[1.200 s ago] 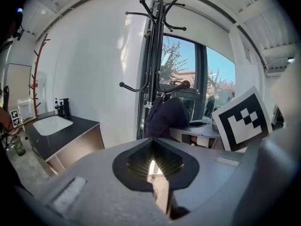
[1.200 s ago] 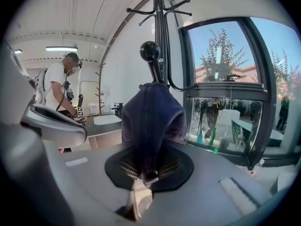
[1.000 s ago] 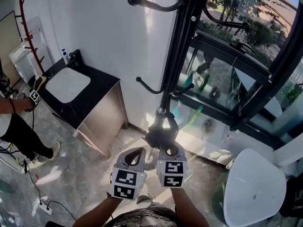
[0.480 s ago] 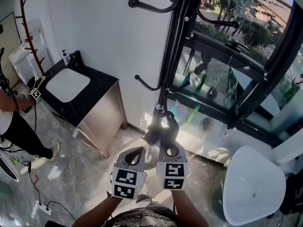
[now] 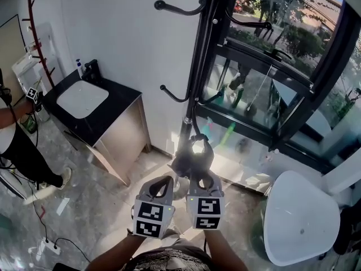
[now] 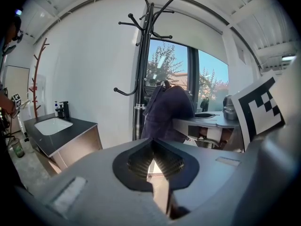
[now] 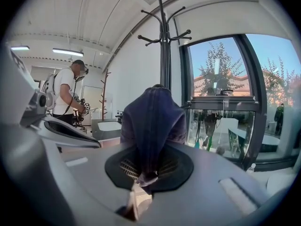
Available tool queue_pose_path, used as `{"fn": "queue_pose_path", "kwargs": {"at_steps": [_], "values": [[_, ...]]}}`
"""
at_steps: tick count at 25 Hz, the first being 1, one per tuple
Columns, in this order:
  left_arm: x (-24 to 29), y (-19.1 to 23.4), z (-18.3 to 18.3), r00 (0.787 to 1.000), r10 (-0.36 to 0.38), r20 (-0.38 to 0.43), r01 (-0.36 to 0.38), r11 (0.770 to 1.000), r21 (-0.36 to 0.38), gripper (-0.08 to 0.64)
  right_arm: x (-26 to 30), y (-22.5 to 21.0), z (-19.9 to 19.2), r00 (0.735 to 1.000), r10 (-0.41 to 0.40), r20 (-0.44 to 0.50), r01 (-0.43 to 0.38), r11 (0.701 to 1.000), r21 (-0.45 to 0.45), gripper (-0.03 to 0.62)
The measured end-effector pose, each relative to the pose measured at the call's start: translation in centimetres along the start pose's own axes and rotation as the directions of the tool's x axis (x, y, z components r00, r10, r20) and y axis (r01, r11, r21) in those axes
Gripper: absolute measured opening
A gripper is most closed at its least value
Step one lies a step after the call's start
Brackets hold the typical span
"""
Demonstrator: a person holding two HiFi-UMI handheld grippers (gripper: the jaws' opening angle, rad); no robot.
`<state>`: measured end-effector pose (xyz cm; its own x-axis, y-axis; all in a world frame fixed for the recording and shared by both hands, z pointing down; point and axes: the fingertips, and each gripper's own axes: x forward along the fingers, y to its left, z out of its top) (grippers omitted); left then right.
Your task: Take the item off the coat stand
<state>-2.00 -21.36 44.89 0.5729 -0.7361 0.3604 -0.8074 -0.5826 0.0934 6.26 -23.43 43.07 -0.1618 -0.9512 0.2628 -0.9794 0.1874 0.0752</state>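
The right tool is found pressed shut on a fold of the dark blue garment, which is bunched between and just beyond its jaws and rises ahead of them. The left tool is held just beside the right tool, on its left; its jaws are pressed together with nothing between them, and the garment lies ahead of it and slightly to its right, untouched by it. The black coat stand is seen directly beyond the right tool, its pole rising behind the garment and its curved hooks spreading above. Whether the garment touches the pole cannot be told. Immediately beyond and to the right of the stand, a black window frame with glazing closes off the space ahead of the tools. To the left of the left tool and well apart from it, a dark surface on a cabinet is noted, with a white basin set in it and a bottle at its far edge. Further left, a red-brown stand is placed against the wall, and a person is observed near it. To the right of the right tool, a white rounded piece of furniture is recorded on the floor.
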Motion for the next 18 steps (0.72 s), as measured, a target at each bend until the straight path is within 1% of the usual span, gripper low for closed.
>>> {"fn": "queue_pose_path", "kwargs": {"at_steps": [12,18], "values": [[-3.3,-2.2,-1.1,0.999,0.029,0.029,-0.028,0.999,-0.025,0.005,-5.1,1.1,-0.9,0.999,0.033,0.0,-0.033,0.999,-0.009,0.02],[-4.7,-3.5,-1.4,0.998,0.042,0.043,-0.041,0.999,-0.024,0.005,-7.5,1.2,-1.9,0.999,0.047,0.002,-0.047,0.999,-0.01,0.02]]}}
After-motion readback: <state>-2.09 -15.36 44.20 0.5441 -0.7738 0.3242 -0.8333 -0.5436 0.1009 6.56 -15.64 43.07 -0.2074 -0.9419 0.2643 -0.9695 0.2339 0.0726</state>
